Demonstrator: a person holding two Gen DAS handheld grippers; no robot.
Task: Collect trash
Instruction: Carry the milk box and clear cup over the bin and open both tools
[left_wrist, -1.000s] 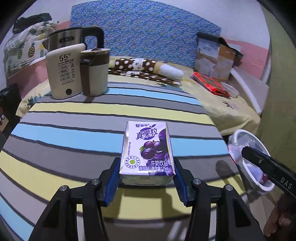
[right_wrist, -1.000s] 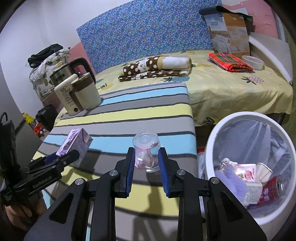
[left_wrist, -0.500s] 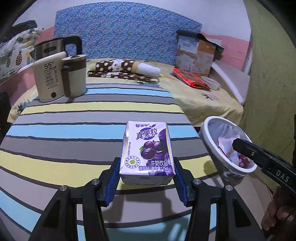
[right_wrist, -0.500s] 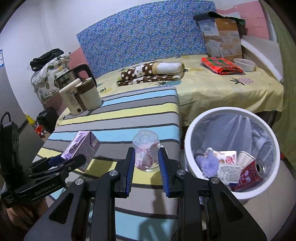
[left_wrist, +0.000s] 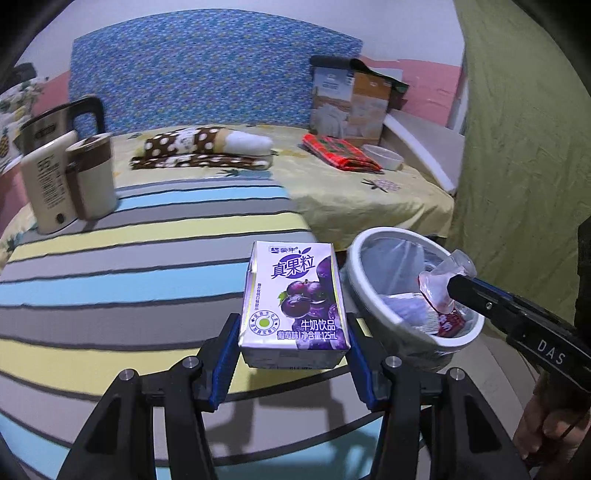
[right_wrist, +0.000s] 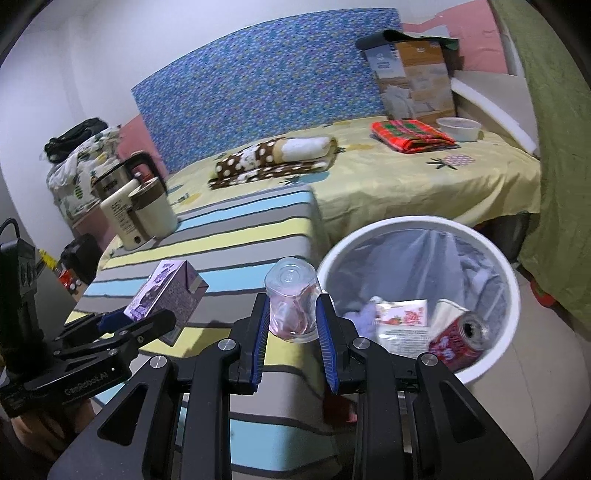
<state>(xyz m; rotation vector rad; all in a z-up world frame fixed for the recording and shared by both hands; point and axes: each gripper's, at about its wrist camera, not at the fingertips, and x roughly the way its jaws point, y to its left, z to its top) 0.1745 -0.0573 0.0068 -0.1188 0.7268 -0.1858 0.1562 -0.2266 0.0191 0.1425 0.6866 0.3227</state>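
My left gripper (left_wrist: 293, 354) is shut on a purple grape milk carton (left_wrist: 293, 306) and holds it above the striped table's right edge, beside the white trash bin (left_wrist: 373, 295). The carton also shows in the right wrist view (right_wrist: 166, 291). My right gripper (right_wrist: 293, 332) is shut on a clear plastic cup (right_wrist: 293, 299) with pink residue, held upside down next to the bin's rim (right_wrist: 417, 221). In the left wrist view the cup (left_wrist: 441, 284) hangs over the bin. The bin holds a red can (right_wrist: 458, 339) and wrappers.
The striped table (left_wrist: 129, 266) carries a cream kettle (left_wrist: 48, 184) and a brown-and-cream mug (left_wrist: 92, 173) at its far left. Behind stands a bed (right_wrist: 406, 177) with a polka-dot roll, a red cloth, a bowl and a box. A green curtain (left_wrist: 517, 166) hangs at the right.
Both grippers have moved right with their loads, from over the table toward the bin. The cup now hangs by the bin's rim; the carton is at the table's right edge.
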